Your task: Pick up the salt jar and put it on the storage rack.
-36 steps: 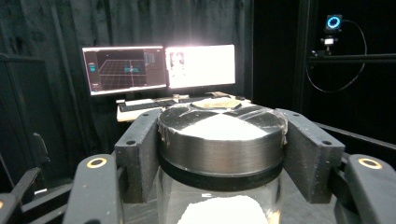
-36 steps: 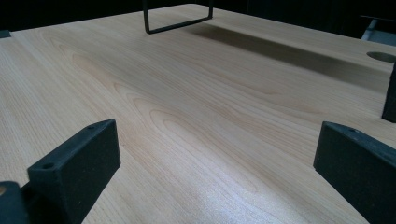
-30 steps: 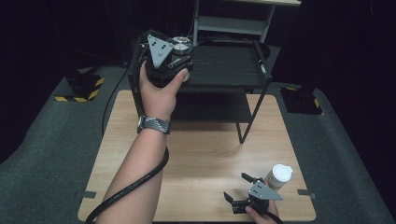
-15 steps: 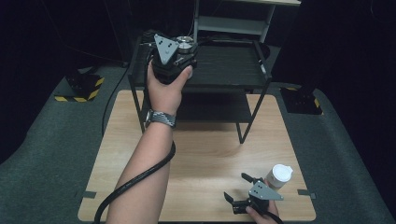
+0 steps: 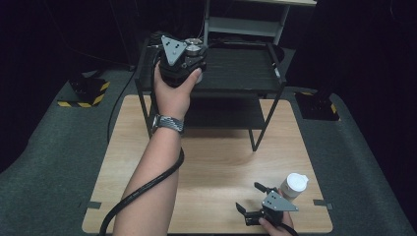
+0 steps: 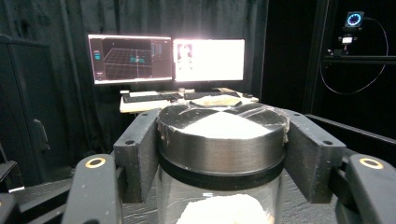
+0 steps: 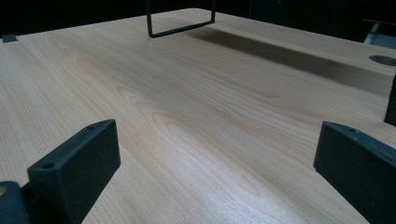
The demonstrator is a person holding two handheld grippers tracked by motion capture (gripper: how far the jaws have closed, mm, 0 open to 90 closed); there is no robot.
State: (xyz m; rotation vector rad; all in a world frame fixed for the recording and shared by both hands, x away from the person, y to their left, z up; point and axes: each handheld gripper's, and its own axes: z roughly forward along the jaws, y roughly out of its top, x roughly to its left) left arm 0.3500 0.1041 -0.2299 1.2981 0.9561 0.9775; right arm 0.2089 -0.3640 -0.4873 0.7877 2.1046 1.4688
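Dark curtains ring the wooden table [image 5: 211, 162]; from above, my left gripper [image 5: 189, 59] holds the glass jar [image 5: 195, 49] over the black shelf rack [image 5: 246, 73], a little further right than a second ago, while my right gripper [image 5: 253, 201] rests spread apart beside a white bottle [image 5: 294, 186]. Along my left gripper's jaws, the pads clamp the jar's metal lid [image 6: 223, 135], the right place for slippery, breakable, powder-weighted glass, and my right gripper's view shows bare tabletop between wide jaws
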